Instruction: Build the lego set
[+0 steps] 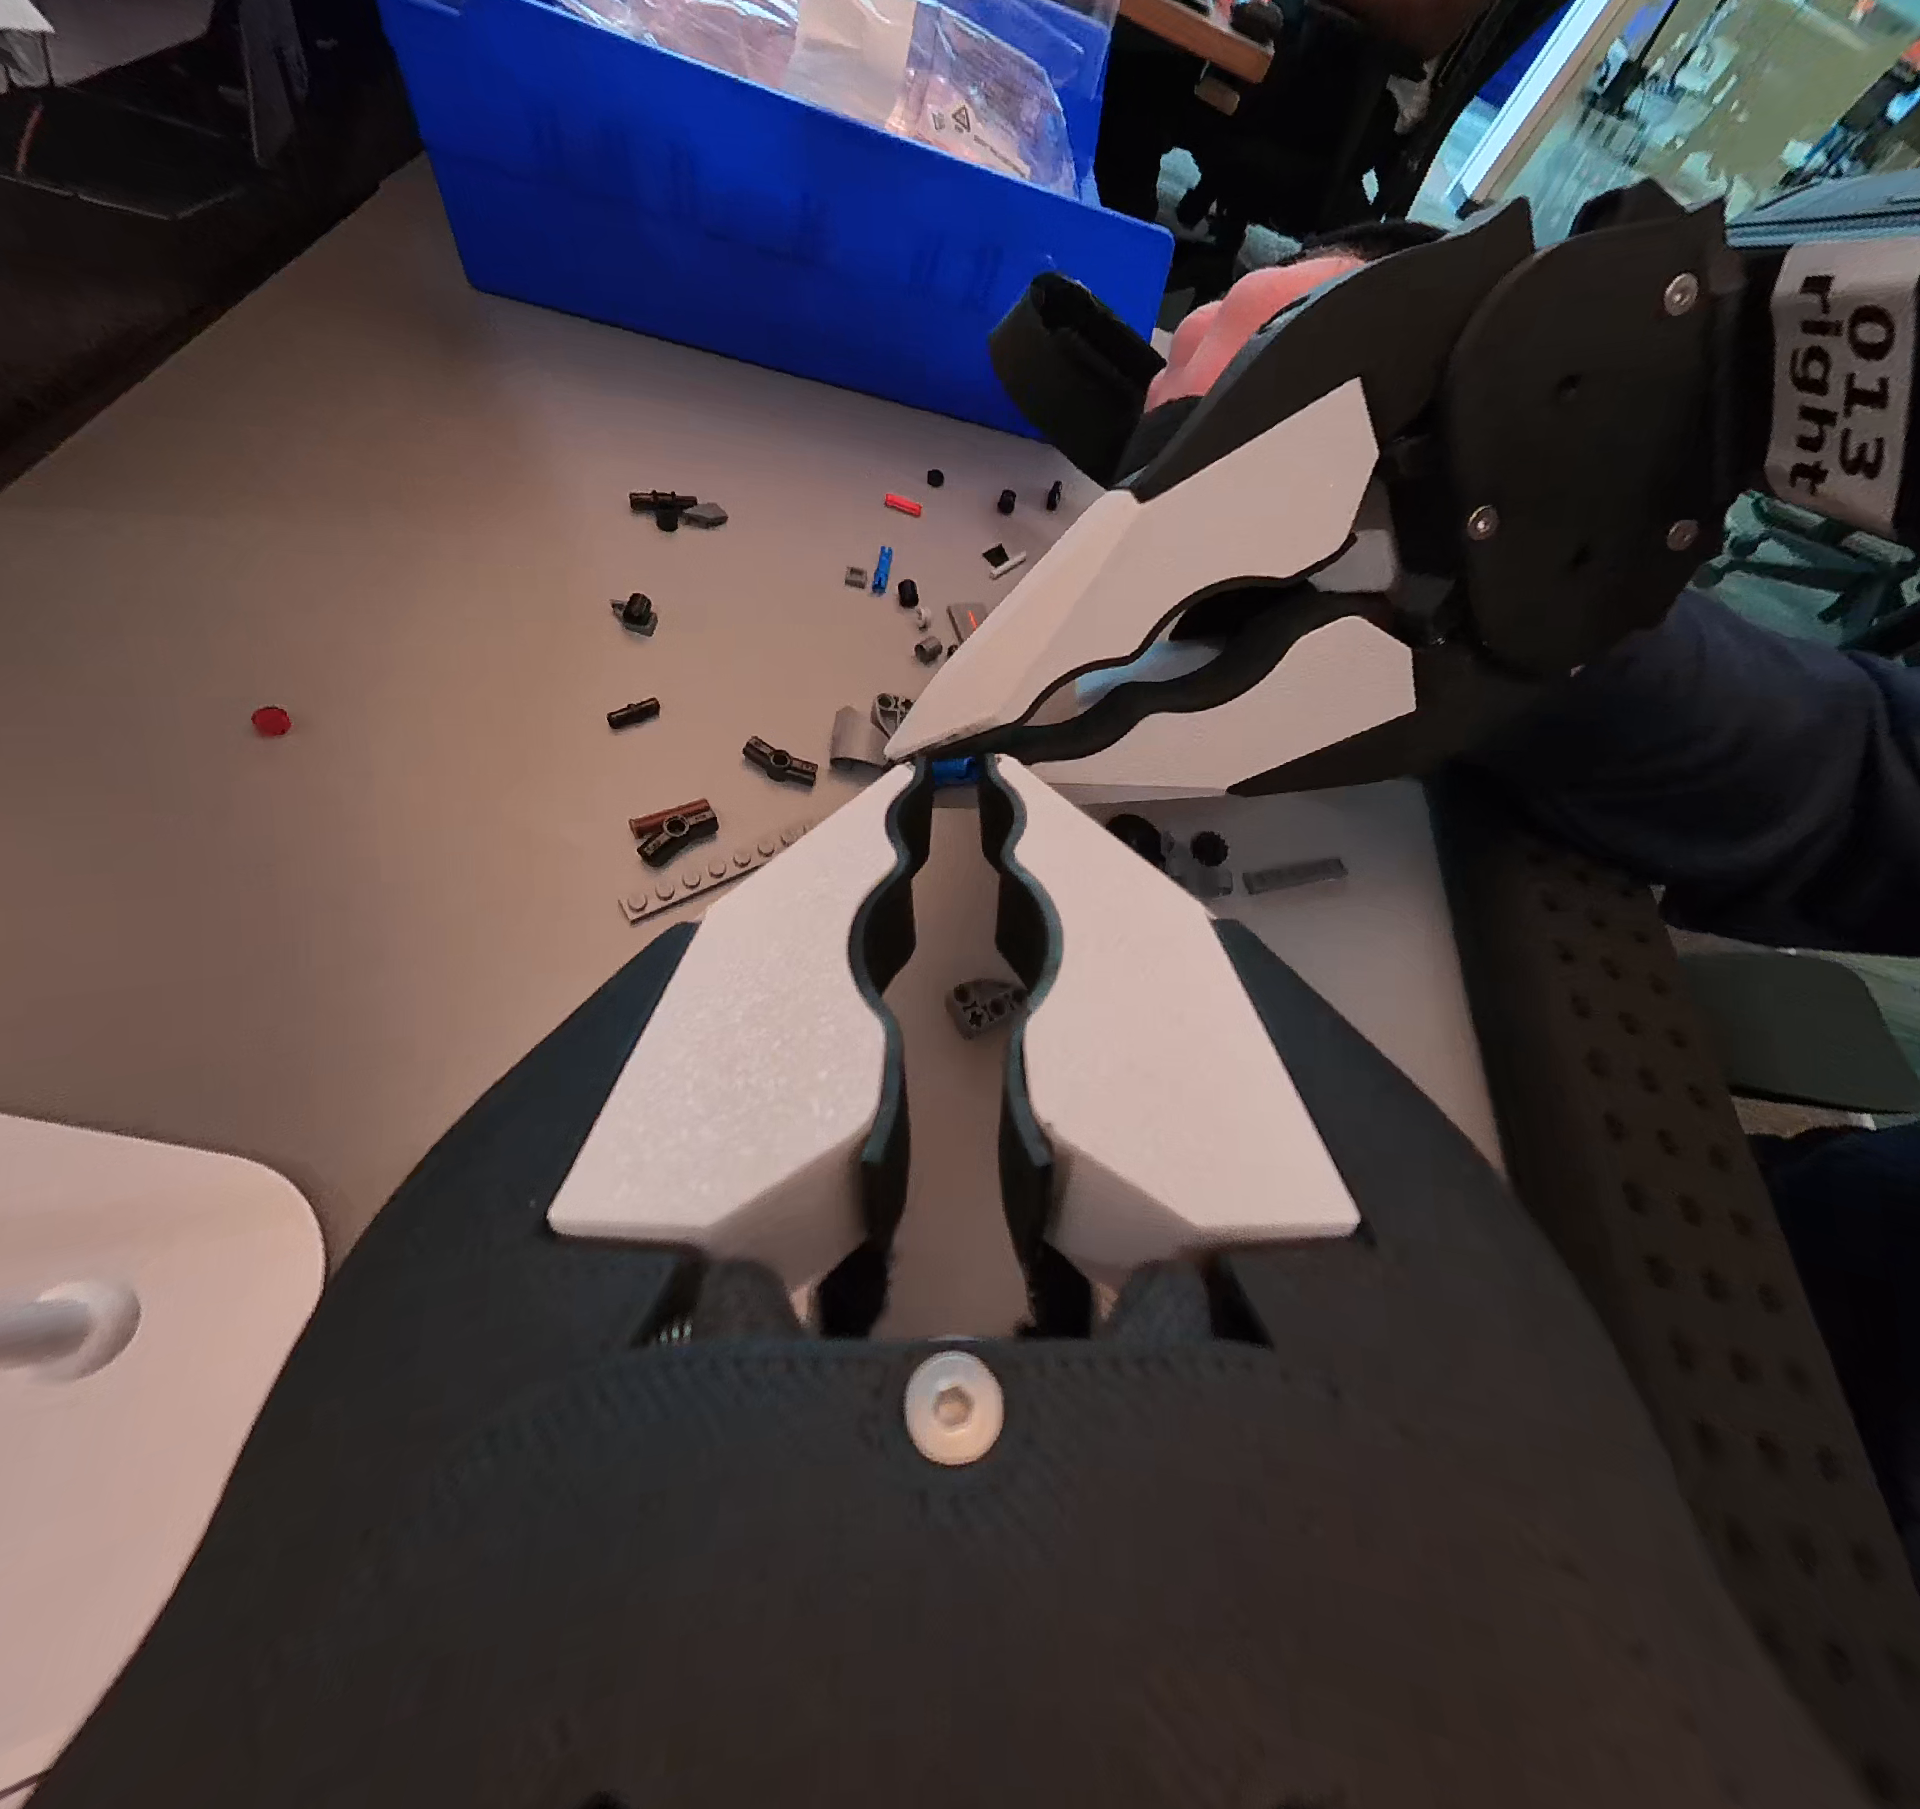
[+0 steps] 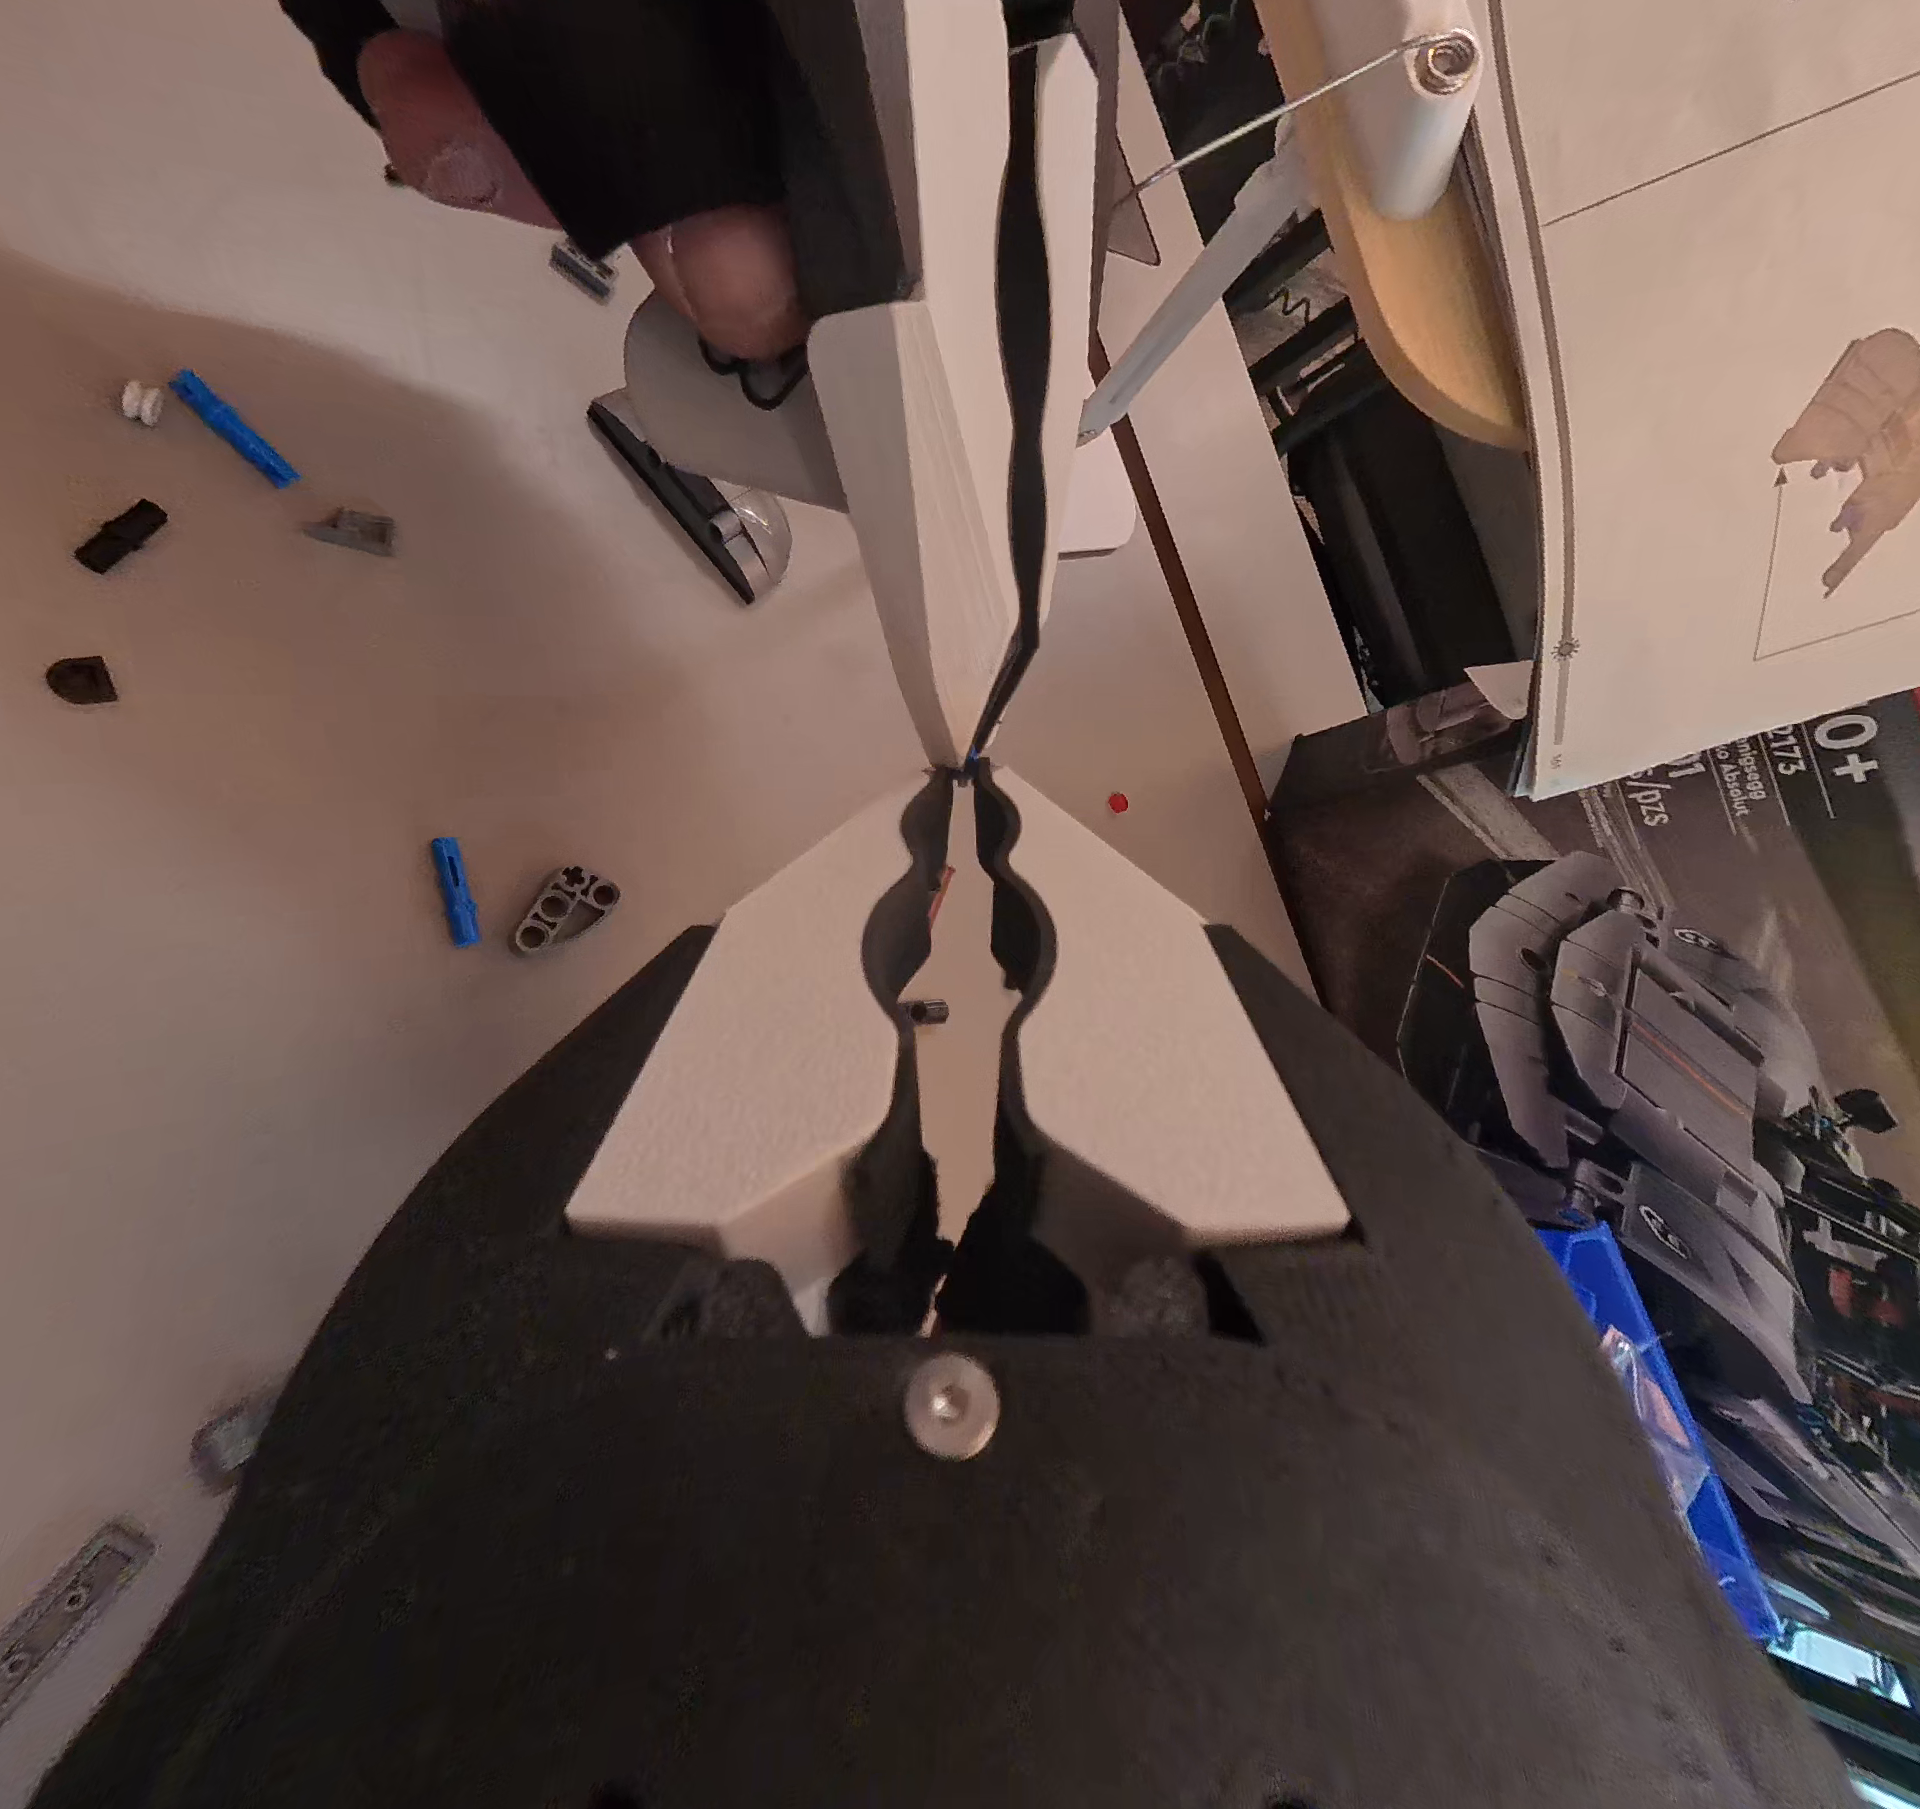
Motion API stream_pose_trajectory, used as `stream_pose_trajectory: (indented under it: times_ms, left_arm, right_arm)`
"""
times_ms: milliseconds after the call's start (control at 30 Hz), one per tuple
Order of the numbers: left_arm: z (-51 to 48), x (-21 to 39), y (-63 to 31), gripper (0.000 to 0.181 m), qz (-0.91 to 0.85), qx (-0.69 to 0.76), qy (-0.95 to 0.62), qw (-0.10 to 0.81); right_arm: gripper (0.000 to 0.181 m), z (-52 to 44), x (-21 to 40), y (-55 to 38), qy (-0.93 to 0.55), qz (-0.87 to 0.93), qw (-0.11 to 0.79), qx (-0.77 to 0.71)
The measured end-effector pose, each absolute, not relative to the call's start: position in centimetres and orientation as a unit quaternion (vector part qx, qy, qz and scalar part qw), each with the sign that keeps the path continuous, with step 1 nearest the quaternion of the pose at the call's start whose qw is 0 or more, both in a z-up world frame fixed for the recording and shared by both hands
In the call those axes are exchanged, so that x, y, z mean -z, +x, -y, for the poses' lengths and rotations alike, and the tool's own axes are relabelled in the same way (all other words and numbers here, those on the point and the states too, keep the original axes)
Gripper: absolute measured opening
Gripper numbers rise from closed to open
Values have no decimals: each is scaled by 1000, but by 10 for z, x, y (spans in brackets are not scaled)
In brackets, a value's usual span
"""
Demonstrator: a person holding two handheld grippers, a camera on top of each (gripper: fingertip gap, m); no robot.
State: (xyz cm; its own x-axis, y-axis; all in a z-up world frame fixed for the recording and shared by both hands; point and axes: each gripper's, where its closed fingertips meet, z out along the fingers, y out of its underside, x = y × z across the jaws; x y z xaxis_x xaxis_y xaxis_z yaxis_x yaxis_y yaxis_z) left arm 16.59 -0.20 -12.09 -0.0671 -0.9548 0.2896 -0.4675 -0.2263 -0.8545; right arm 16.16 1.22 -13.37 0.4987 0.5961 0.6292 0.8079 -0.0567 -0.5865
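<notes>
In the left wrist view, a red round stud lies alone far left on the desk; right of it, small black and grey Lego parts are scattered before a blue bin of clear bags. The left tool pinches a small blue piece at its tips, and the right tool, coming in from the right, meets the same spot with its tips nearly pressed together. Only the right wrist view shows two blue pins, a grey triangular liftarm, the open instruction booklet and the set's box far right. There the blue piece is a mere sliver between the right tool and left tool, so its shape, and which tool truly grips it, stay hard to make out.
</notes>
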Motion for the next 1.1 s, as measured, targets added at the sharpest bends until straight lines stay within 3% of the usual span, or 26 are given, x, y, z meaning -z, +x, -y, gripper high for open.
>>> stream_pose_trajectory:
  times_ms: [567, 733, 1100]
  left_arm:
    - [-4, 129, 156, 4, -590, 421, -636, 266]
    - [-5, 131, 151, 1, -601, 405, -637, 264]
    - [3, 139, 148, 1, -620, 406, -628, 237]
  right_arm:
    - [9, -7, 139, 163, -744, 473, 472, 26]
    - [23, 6, 174, 163, -802, 455, 376, -87]
    - [24, 29, 208, 159, -825, 476, 275, -133]
